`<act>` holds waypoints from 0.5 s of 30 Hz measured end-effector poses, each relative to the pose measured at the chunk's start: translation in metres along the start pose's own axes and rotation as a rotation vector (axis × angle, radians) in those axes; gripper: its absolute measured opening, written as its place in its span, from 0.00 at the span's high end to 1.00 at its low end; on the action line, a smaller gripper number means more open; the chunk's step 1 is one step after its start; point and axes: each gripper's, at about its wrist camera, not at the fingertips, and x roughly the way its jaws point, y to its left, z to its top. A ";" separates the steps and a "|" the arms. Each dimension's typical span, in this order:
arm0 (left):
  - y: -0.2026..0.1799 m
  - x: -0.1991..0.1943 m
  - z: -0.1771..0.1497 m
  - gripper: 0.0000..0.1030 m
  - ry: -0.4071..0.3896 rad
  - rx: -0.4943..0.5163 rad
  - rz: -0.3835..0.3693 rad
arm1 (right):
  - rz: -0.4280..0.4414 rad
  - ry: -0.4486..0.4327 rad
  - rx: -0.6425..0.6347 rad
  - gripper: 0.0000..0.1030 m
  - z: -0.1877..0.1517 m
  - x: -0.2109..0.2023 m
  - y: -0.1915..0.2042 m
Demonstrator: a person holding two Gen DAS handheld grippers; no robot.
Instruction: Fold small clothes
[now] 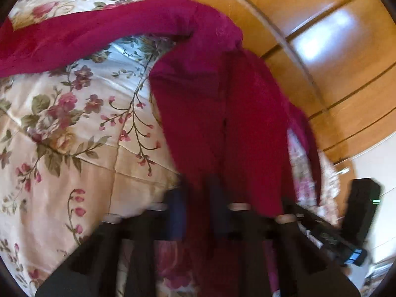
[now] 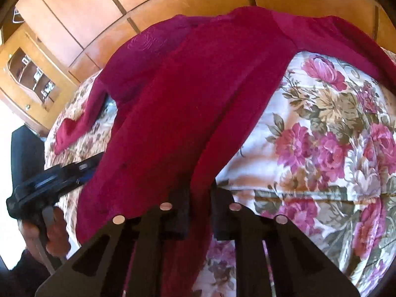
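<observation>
A magenta garment (image 1: pixel 222 99) lies draped over a floral bedspread (image 1: pixel 74 123), one part stretching off to the left. My left gripper (image 1: pixel 196 189) is shut on a hanging fold of it near the bed's edge. In the right wrist view the same garment (image 2: pixel 198 86) runs up and away from my right gripper (image 2: pixel 201 194), which is shut on its near edge. A sleeve end (image 2: pixel 71 128) rests on the bedspread (image 2: pixel 321 148) at the left. The left gripper's body (image 2: pixel 47 188) shows at the left edge, held by a hand (image 2: pixel 54 237); its fingertips are hidden behind the cloth.
Wooden wardrobe doors (image 1: pixel 321 37) stand behind the bed. A glass-fronted wooden cabinet (image 2: pixel 32 74) stands at the far left. A dark boxy object (image 1: pixel 363 210) sits beside the bed at the right, next to the right gripper's body (image 1: pixel 329 237).
</observation>
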 end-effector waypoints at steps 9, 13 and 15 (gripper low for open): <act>-0.014 -0.070 -0.002 0.97 -0.087 0.062 -0.082 | -0.062 -0.170 -0.008 0.92 -0.012 -0.092 -0.029; -0.012 -0.118 -0.001 0.97 -0.142 0.079 -0.110 | -0.152 -0.165 0.006 0.92 -0.021 -0.104 -0.052; -0.008 -0.124 0.000 0.97 -0.154 0.070 -0.082 | -0.164 -0.132 0.053 0.92 -0.030 -0.102 -0.074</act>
